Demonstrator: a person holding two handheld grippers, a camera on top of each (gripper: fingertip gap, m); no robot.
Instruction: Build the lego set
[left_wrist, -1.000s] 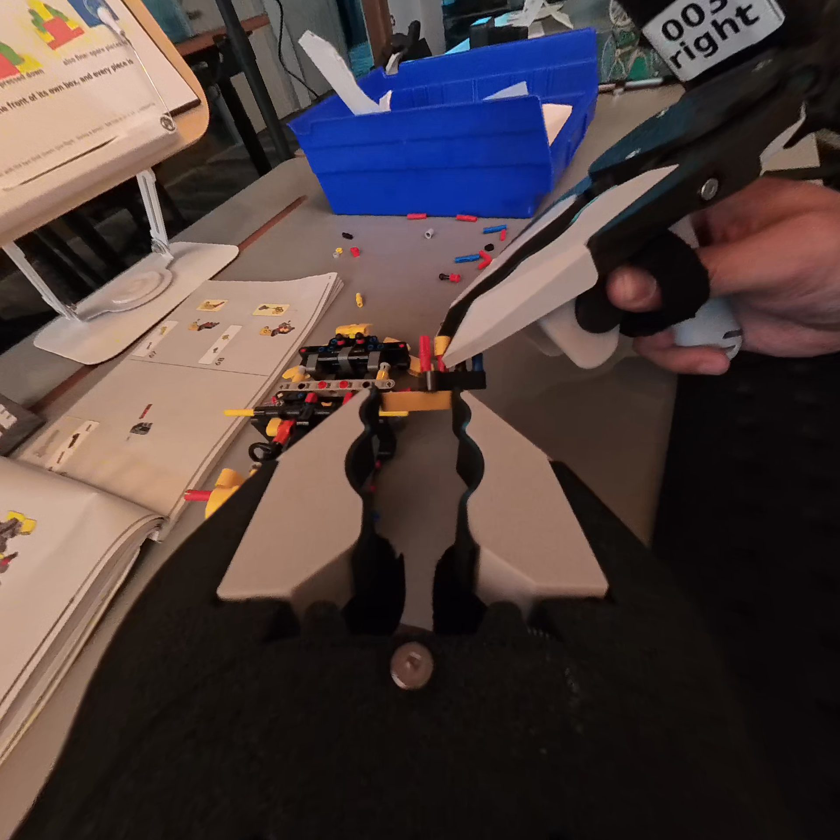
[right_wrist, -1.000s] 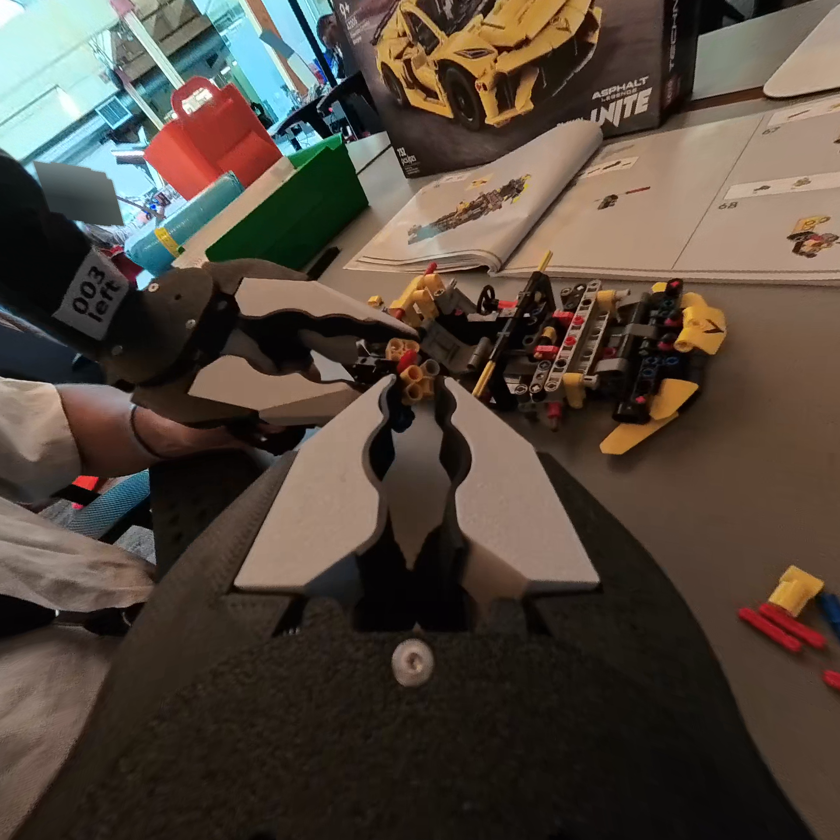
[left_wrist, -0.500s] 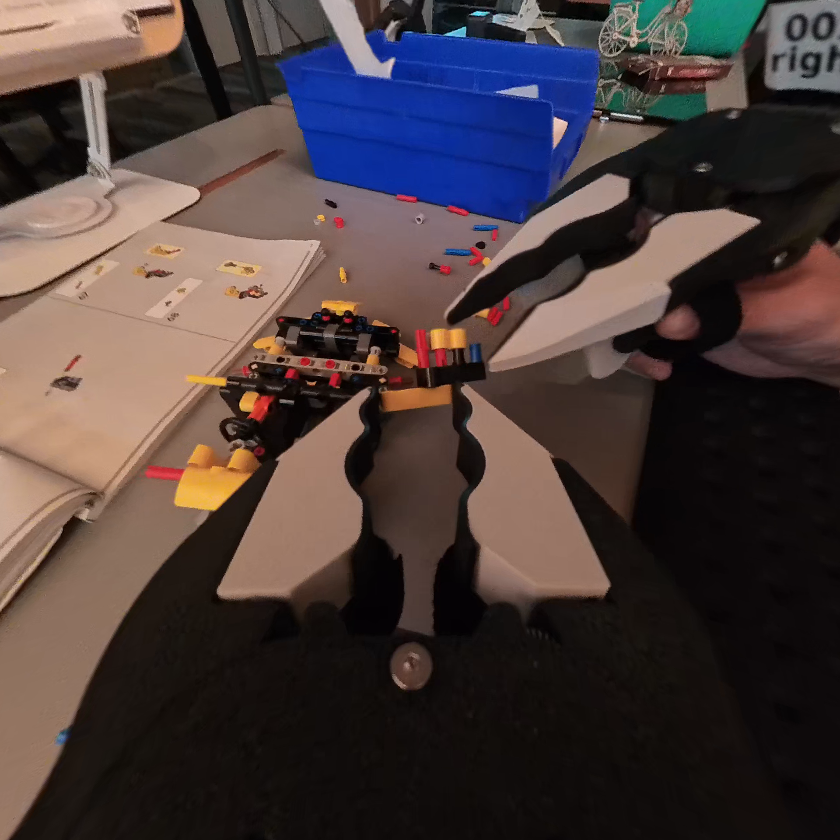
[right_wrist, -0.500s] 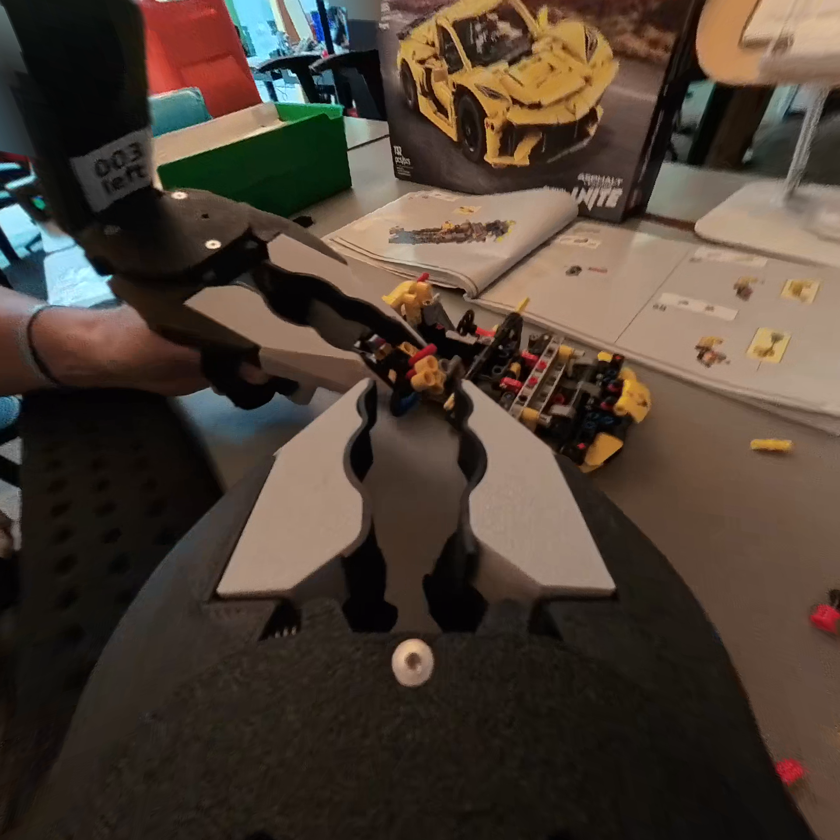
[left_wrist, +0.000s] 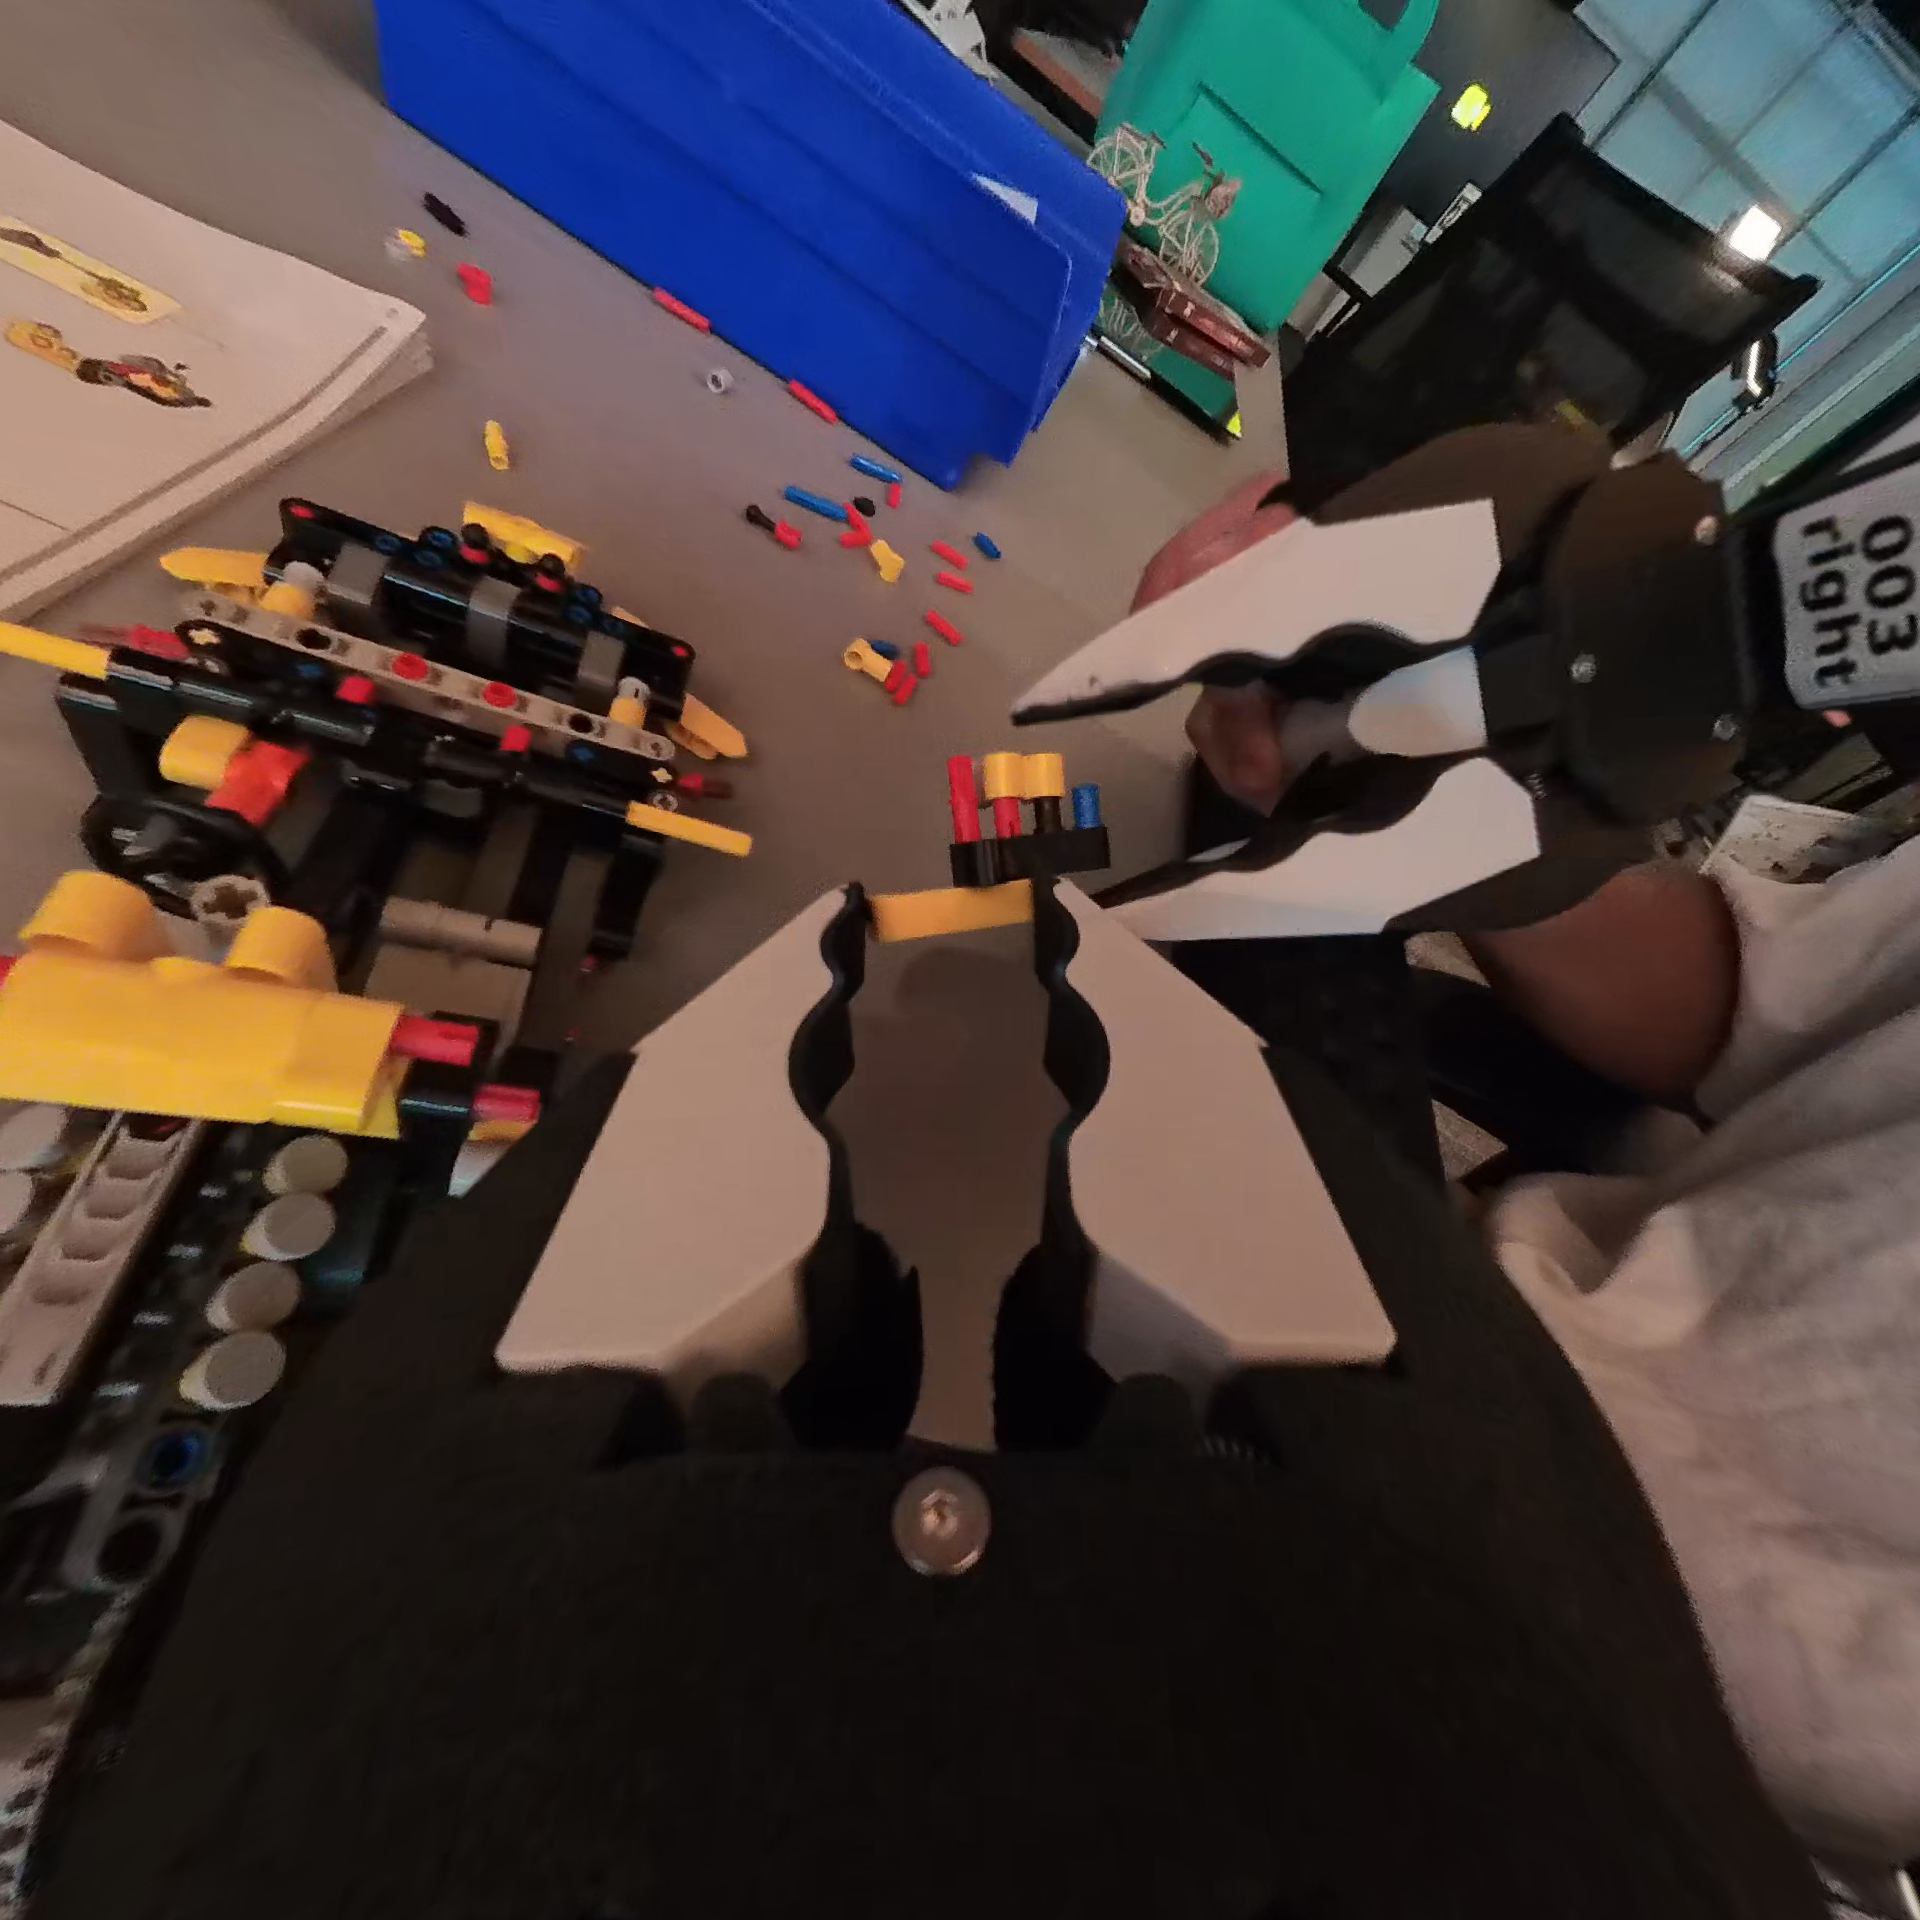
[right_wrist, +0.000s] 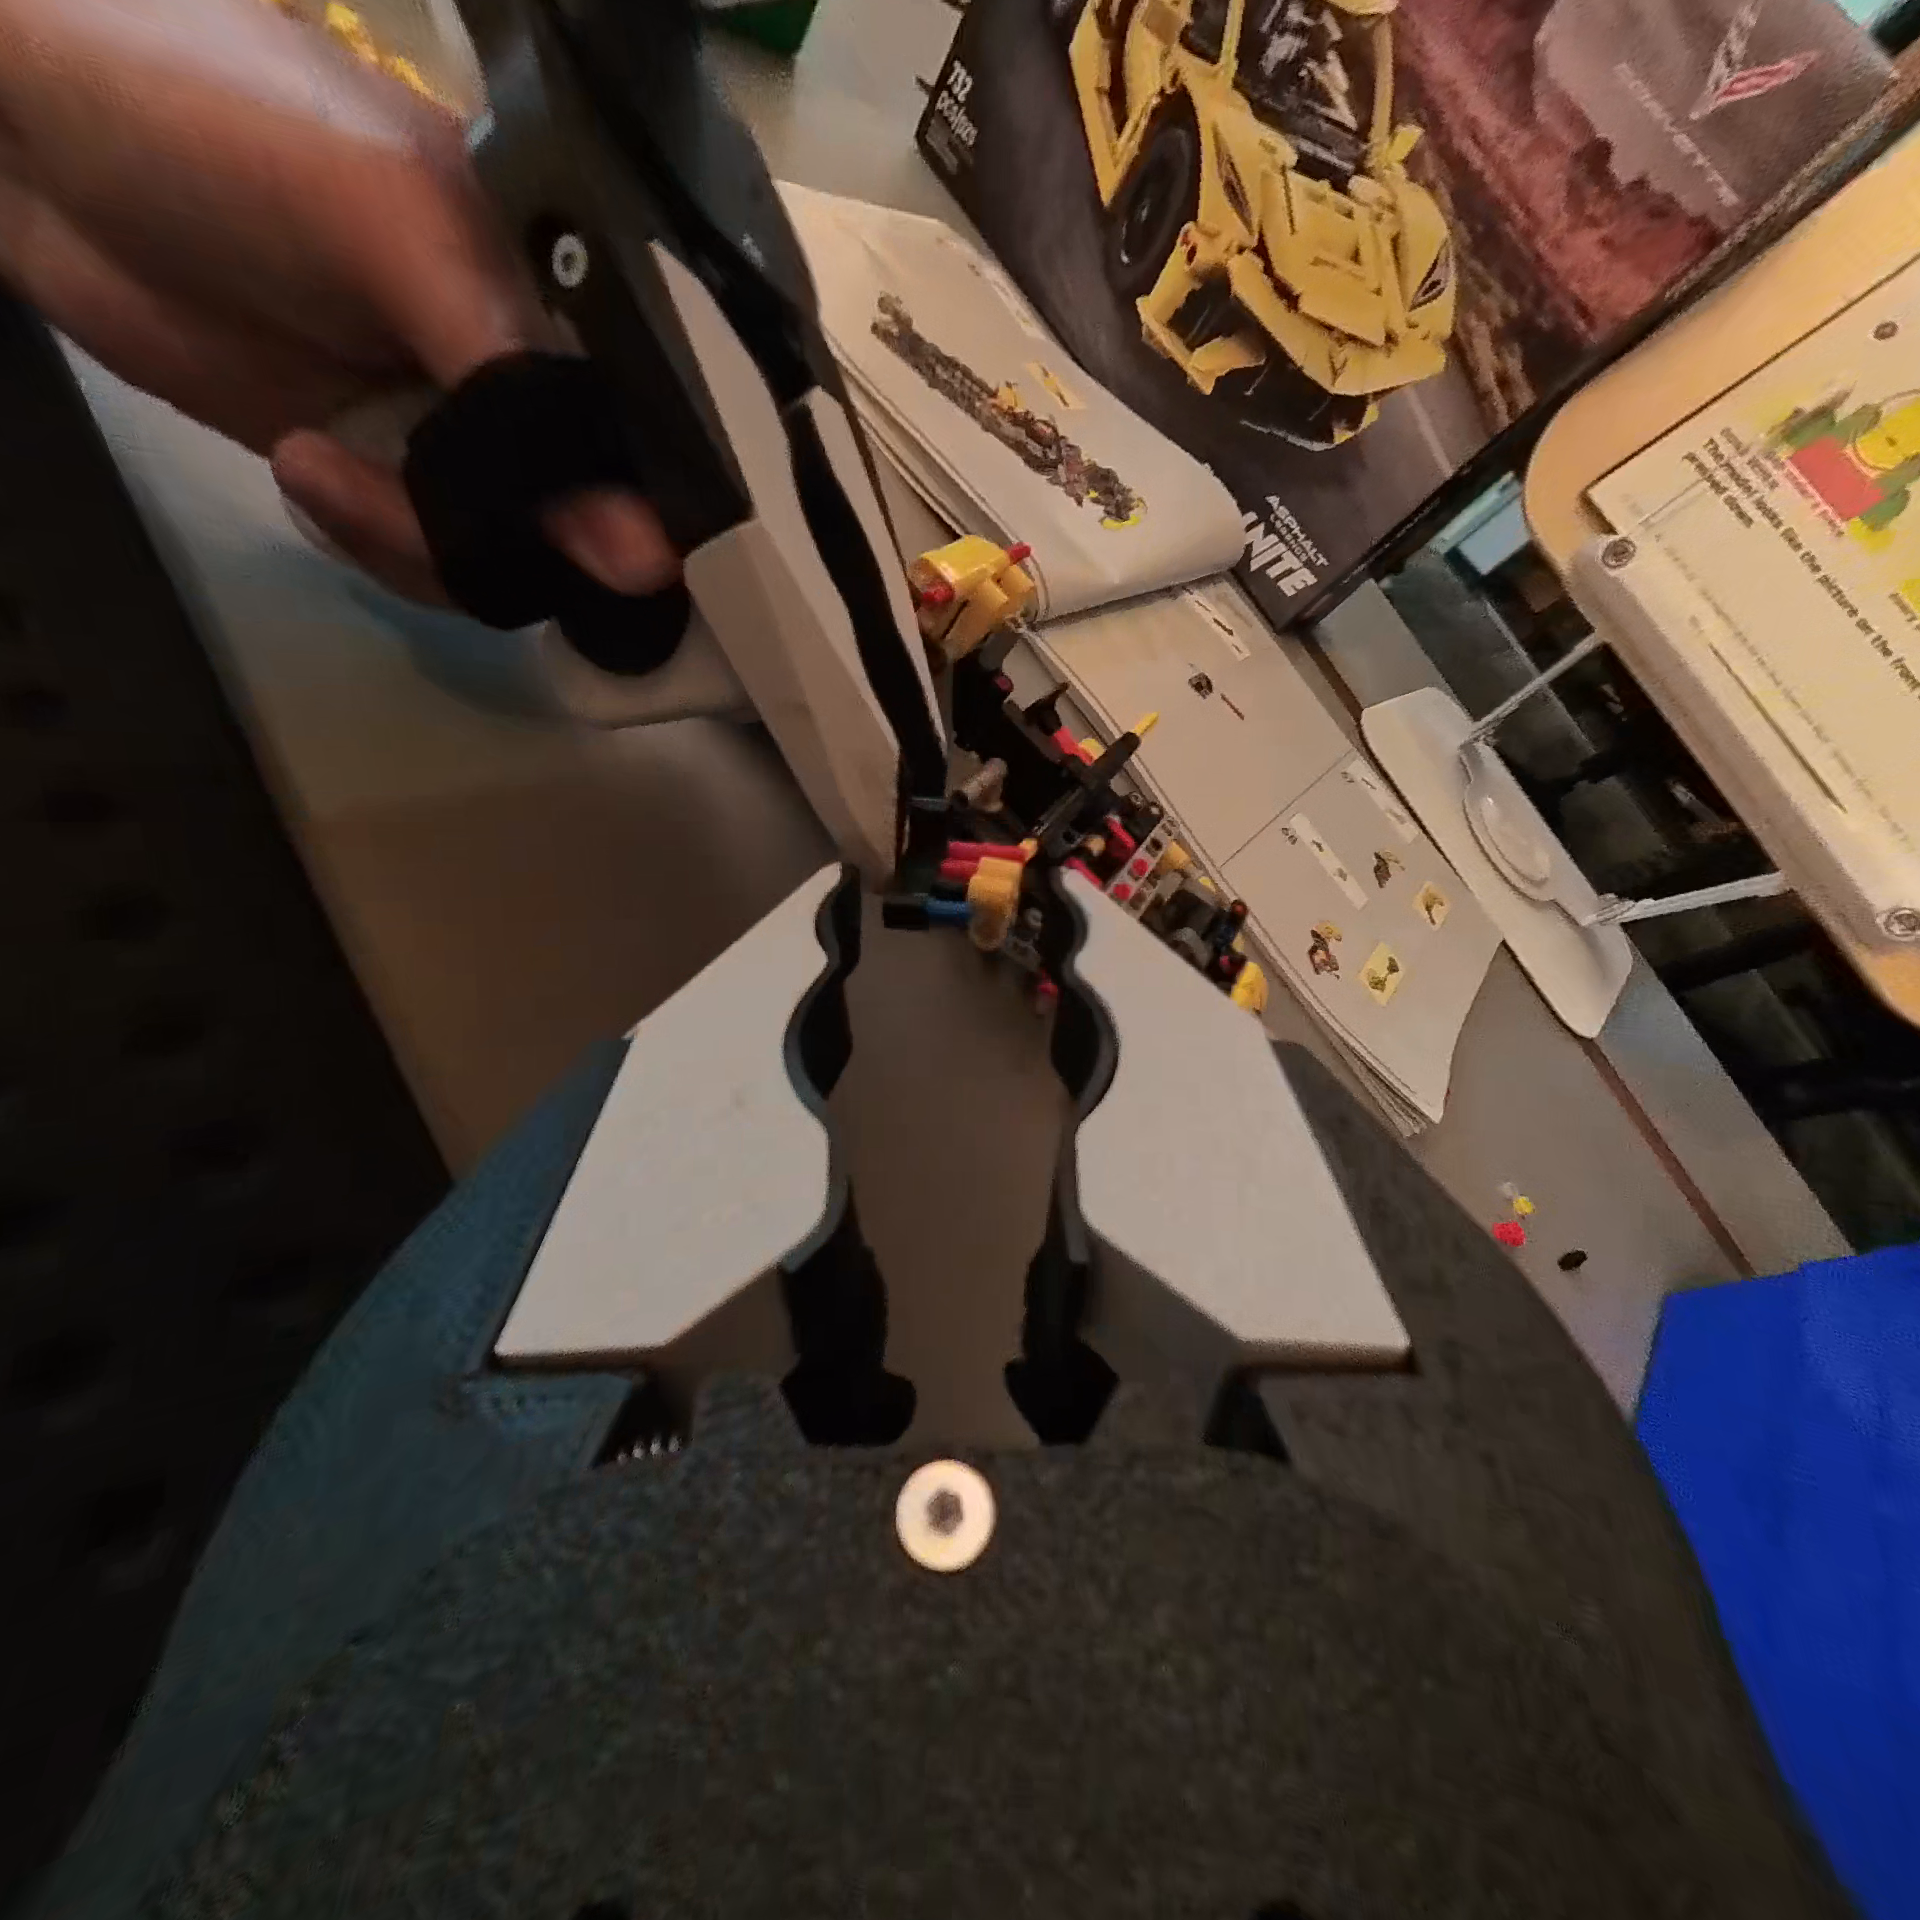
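Left claw (left_wrist: 945, 904) clamps our small yellow-and-black pin-studded brick subassembly (left_wrist: 1023, 831) aloft so the empty, parted right claw (left_wrist: 1060, 800) can work beside it.

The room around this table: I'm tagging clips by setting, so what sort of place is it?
Probably a shared workshop or lab: a grey worktable strewn with loose pins, a blue parts bin, and black office chairs by large windows.

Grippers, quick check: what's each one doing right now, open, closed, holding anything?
Left gripper: closed on a small yellow-and-black lego piece with pins on top.
Right gripper: open, empty, beside that piece.
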